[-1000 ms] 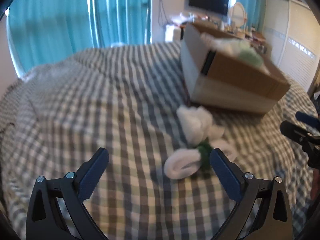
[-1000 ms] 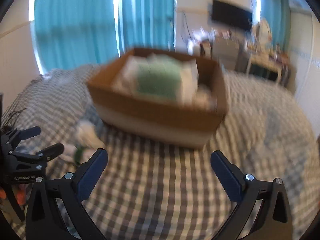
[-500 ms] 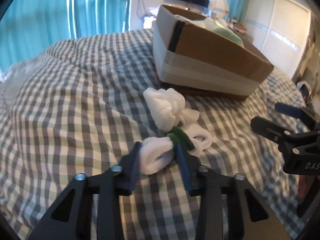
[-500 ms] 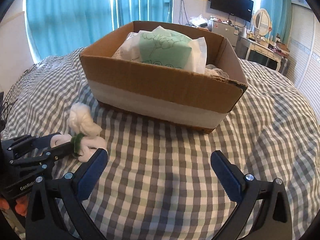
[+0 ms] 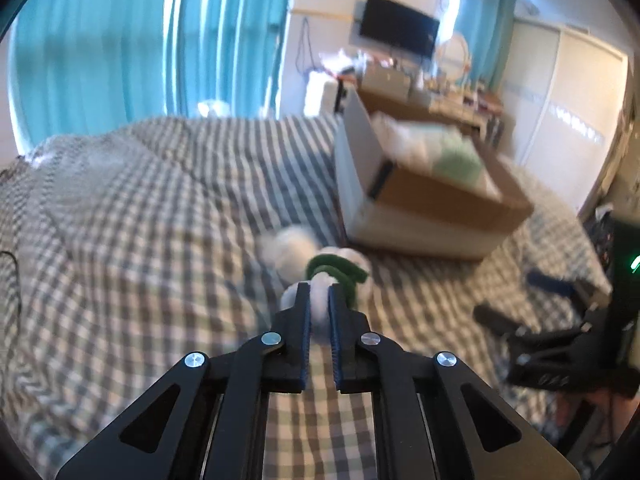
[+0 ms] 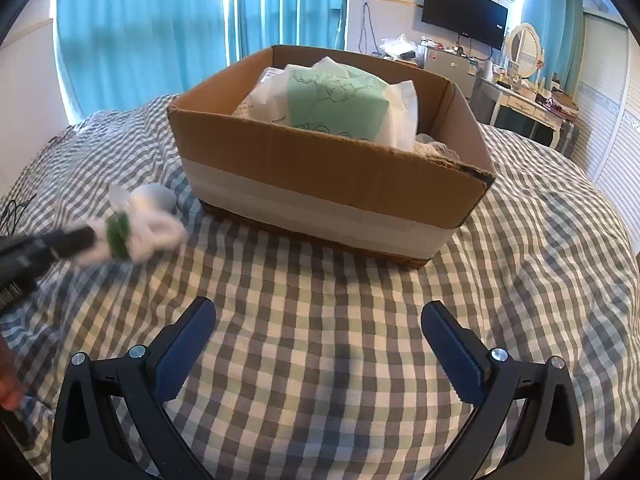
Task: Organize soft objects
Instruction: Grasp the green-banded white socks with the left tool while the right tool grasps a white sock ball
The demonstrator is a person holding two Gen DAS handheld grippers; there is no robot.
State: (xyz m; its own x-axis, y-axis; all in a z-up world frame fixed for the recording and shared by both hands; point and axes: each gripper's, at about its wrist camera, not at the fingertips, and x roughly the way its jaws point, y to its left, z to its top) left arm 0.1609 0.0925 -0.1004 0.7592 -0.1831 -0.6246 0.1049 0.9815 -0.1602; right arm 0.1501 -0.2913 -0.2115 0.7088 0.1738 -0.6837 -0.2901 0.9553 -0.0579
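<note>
Left wrist view: left tool (image 5: 319,294) pinched nearly closed on a white fluffy loop of the soft toy (image 5: 320,264), blue pads pressing it from both sides.
Soft toy: white, plush and puffy, rounded lobes with a fuzzy green twist wound round its middle; motion-blurred, held over the bed (image 5: 140,220) just in front of the box (image 5: 432,208). Whether its far end touches the cover, cannot tell.
Right wrist view: right tool (image 6: 318,344) spread wide, blue ribbed pads holding nothing, hanging over the bed in front of the box.
Same toy from here: smeared white and green at the tip of the left tool, left of the box's near corner (image 6: 136,232).
Box: brown corrugated cardboard, open top, rough torn rim, broad white tape band round its lower wall; sits on the bed.
In the box: crinkly white plastic packs and a pale green pack (image 6: 336,100) with dark line drawings; its print is too small to read.
Bed cover: soft grey, white and pale green check cloth, lightly rumpled.
Background: turquoise curtains (image 6: 160,20), pleated; flat dark screen (image 6: 464,12) on the wall.
</note>
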